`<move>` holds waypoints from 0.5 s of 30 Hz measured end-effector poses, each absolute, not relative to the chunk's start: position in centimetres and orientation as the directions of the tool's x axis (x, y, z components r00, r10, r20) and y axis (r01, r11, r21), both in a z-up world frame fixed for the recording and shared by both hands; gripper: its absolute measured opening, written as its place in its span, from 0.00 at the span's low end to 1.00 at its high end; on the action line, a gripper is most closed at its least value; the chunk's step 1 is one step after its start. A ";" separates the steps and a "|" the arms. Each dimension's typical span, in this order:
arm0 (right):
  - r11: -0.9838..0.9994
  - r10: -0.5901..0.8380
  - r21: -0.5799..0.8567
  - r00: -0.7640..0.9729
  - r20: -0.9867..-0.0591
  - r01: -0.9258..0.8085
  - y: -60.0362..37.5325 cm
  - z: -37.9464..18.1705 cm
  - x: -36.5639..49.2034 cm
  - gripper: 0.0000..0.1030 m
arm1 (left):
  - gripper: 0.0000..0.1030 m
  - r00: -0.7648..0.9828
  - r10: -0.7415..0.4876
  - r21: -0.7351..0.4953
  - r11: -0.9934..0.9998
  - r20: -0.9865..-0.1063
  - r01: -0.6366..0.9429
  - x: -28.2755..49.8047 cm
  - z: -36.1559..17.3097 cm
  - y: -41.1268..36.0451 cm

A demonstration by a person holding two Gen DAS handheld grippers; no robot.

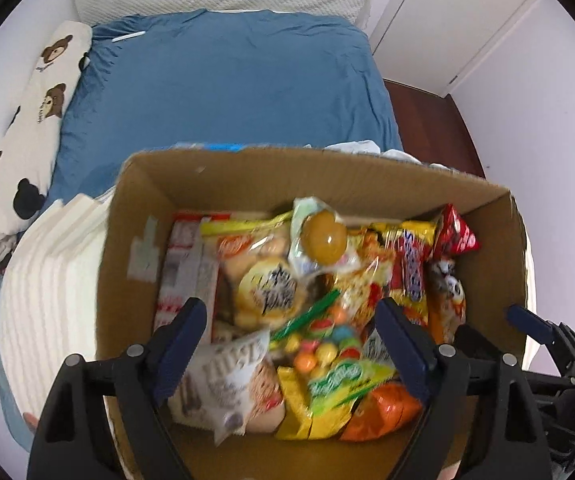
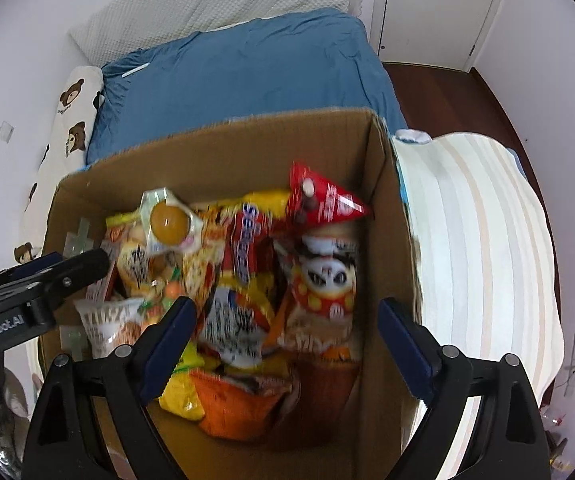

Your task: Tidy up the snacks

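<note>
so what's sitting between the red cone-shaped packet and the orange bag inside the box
In the right wrist view, the panda-face packet lies between the red cone-shaped packet at the far side and the orange bag at the near side of the cardboard box.

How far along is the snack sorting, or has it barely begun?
Barely begun, it seems. All the snack packets lie jumbled in the cardboard box; none is set out on the blue bed. The left gripper and right gripper hover open and empty above the pile. Everything remains to sort.

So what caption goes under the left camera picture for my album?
Open left gripper above a cardboard box full of snack packets on a blue bed.
</note>
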State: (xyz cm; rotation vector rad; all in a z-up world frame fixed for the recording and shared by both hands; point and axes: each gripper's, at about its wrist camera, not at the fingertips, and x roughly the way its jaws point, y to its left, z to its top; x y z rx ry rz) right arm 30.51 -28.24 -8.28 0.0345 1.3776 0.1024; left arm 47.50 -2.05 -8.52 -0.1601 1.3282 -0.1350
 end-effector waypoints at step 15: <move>0.993 0.101 0.082 0.271 -0.957 -0.082 -28.4 -2.5 23.8 0.95 | 0.84 0.388 -0.147 -0.146 0.989 -0.910 0.032 38.4 -2.0 -1.8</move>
